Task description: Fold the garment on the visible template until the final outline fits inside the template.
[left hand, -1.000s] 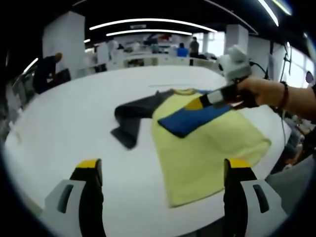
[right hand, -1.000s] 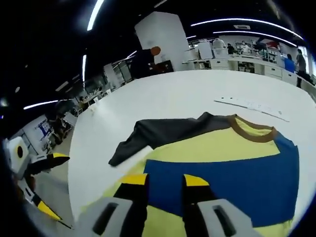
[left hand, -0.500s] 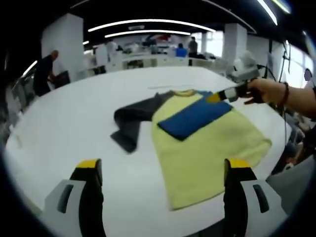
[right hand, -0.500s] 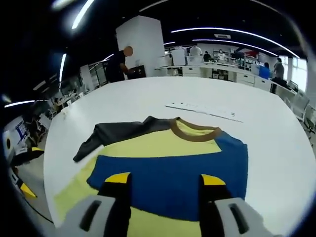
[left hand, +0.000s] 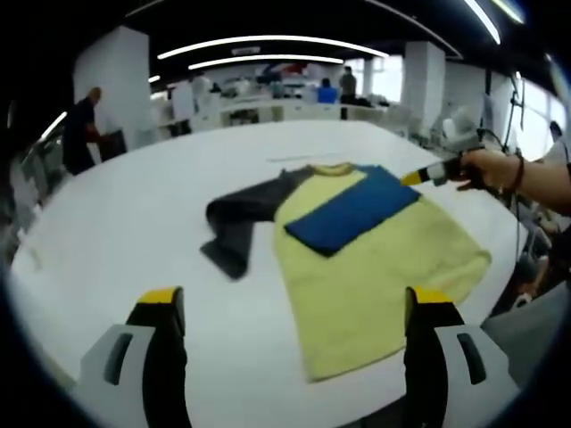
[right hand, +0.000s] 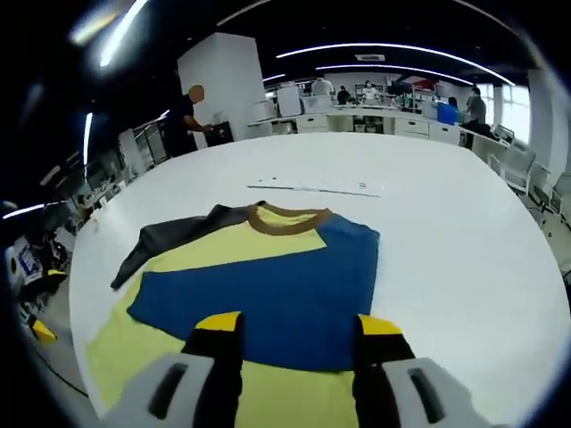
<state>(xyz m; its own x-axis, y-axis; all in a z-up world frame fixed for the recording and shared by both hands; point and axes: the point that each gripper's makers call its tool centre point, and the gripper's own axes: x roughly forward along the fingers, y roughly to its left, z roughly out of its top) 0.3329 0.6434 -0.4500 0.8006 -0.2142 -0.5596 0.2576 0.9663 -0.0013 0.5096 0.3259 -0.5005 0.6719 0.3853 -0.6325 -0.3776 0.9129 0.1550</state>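
Left gripper view: the garment (left hand: 366, 259) lies spread on the white desk (left hand: 134, 223), sitting in the middle and right of the frame. Its body is pale yellow, with a brown collar toward the top. The blue sleeve (left hand: 352, 214) is folded across the yellow chest, lying flat on it. The dark grey sleeve (left hand: 241, 218) stretches out to the left of the body, bent downward with its cuff nearest the camera. The left gripper (left hand: 294, 348) sits at the bottom of the frame, fingers spread wide apart and empty, hanging over bare desk short of the shirt's hem. At the right edge, a hand (left hand: 486, 168) holds the right gripper (left hand: 419, 176), its yellow tip just beside the outer end of the blue sleeve; whether it touches the cloth cannot be told here.

Right gripper view: the same shirt fills the lower centre, collar (right hand: 285, 217) at the top, blue sleeve across the middle, grey sleeve running to the left. The right gripper's fingers (right hand: 219, 334) rise from the bottom, parted with nothing between them, over the lower edge of the blue sleeve. A thin pale strip (right hand: 312, 188) lies on the desk beyond the collar. A person (right hand: 183, 120) stands at the upper left beyond the desk.
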